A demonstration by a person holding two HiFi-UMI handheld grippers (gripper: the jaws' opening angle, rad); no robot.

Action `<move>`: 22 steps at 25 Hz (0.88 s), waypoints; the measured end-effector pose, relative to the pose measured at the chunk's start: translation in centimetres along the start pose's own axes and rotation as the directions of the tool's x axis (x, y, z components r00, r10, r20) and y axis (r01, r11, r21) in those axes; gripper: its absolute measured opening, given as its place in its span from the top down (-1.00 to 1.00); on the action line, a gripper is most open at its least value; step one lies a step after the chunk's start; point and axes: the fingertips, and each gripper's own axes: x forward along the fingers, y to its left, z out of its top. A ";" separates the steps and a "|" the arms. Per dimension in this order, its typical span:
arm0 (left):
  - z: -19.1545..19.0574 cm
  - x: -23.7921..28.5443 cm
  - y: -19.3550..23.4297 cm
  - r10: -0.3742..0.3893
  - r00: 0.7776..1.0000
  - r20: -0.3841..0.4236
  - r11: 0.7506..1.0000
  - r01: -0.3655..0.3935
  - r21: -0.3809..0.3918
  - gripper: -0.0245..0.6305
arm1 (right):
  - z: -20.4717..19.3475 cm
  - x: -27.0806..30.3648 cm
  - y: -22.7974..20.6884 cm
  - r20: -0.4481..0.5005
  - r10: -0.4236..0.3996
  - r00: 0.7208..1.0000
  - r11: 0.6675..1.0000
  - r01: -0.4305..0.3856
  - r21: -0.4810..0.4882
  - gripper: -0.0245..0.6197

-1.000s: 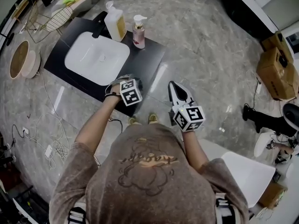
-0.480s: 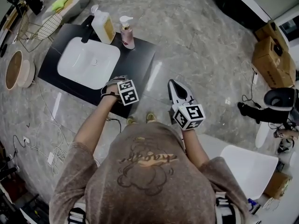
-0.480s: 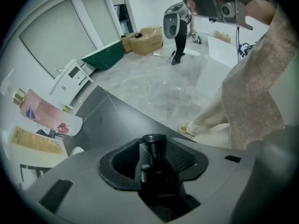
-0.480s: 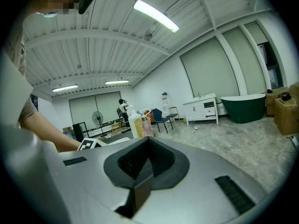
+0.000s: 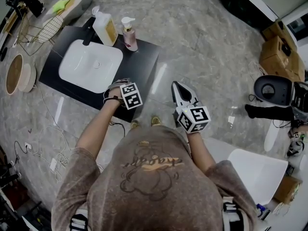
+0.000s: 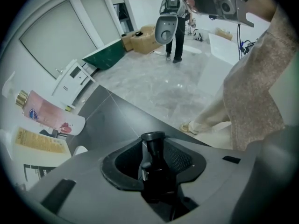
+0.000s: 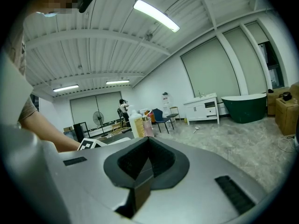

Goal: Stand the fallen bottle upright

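Since the earlier frames the left hand-held gripper (image 6: 156, 148) has kept to the near edge of the black worktop (image 5: 144, 61), pointing steeply down, and its jaws have just been closing. They now sit closed on the one black bottle (image 6: 154, 171), pads against its sides and its cap showing between the tips. From overhead the bottle is hidden under that gripper, so I cannot tell whether it lies or stands.

The right hand-held gripper (image 7: 145, 153) has hardly shifted. It is held off the worktop, nearly level, with its jaws together on nothing.

A round grey object (image 5: 270, 90) has come into view at the right.

On the worktop are one white basin (image 5: 89, 64) and, behind it, two upright pump bottles, one yellow (image 5: 105, 28) and one pink (image 5: 129, 35).
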 end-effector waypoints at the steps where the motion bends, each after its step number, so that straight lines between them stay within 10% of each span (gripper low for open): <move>1: 0.0 -0.1 0.0 0.002 1.000 0.002 1.000 -0.002 -0.006 0.47 | 0.0 0.1 0.0 -0.001 0.002 1.000 1.000 -0.002 -0.001 0.93; 22: 0.4 -4.1 2.7 0.133 0.969 0.209 0.972 -0.086 -0.220 0.63 | 0.0 1.1 0.6 -0.011 0.026 1.000 0.999 -0.026 -0.019 0.93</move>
